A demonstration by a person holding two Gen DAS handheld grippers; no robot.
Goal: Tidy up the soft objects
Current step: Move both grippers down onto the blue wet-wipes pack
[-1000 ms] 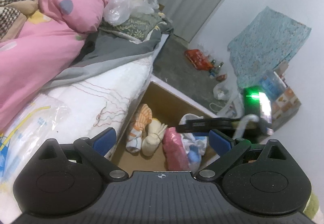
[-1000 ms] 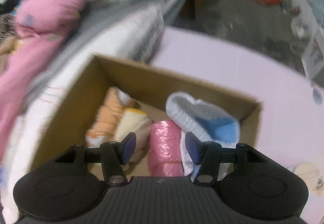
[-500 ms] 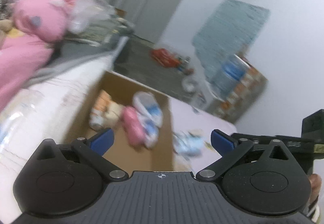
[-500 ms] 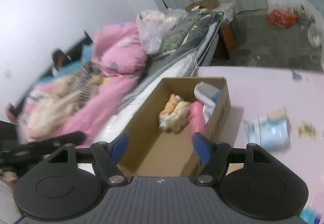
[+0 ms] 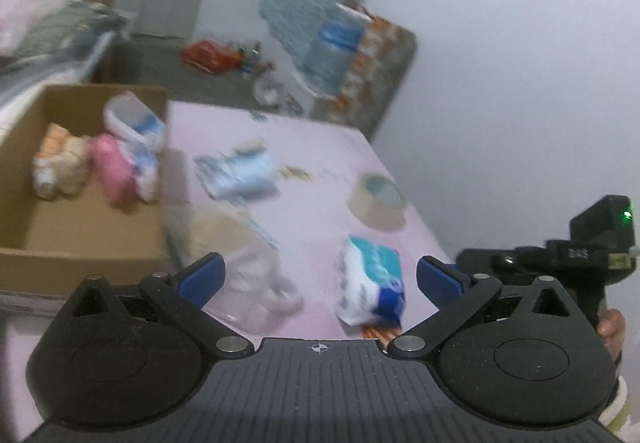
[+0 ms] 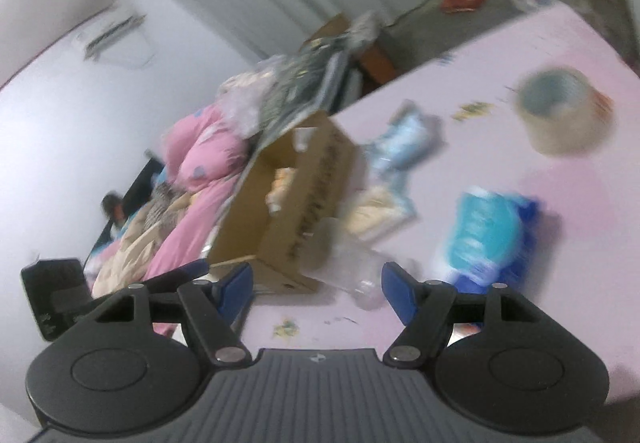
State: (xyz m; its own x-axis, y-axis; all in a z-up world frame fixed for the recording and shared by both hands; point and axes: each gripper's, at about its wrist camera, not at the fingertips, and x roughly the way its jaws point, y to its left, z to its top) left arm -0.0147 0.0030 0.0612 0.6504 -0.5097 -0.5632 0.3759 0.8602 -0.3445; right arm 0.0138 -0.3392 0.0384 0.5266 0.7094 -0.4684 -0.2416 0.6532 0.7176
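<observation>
A cardboard box (image 5: 80, 267) (image 6: 316, 195) stands at the left of the pink mat (image 5: 320, 227). It holds an orange-and-cream roll (image 5: 52, 159), a pink roll (image 5: 114, 171) and a white-and-blue roll (image 5: 136, 127). On the mat lie a light-blue packet (image 5: 240, 175) (image 6: 400, 151), a blue-and-teal packet (image 5: 372, 283) (image 6: 488, 235), a clear plastic bag (image 5: 248, 271) (image 6: 352, 267) and a cream item (image 6: 376, 211). My left gripper (image 5: 320, 279) hangs wide open above the mat, nothing between its pads. My right gripper (image 6: 318, 289) is open and empty too, right of the box.
A tape roll (image 5: 378, 199) (image 6: 564, 111) sits on the mat's far right. Behind the box is a bed with pink bedding (image 6: 200, 159). A water bottle (image 5: 332, 47) and patterned boxes stand by the wall. The other gripper's body (image 5: 580, 263) is at the right edge.
Both grippers have swung away from the box and out over the pink mat. The right one pulled back from just above the box's contents. Both views have rolled.
</observation>
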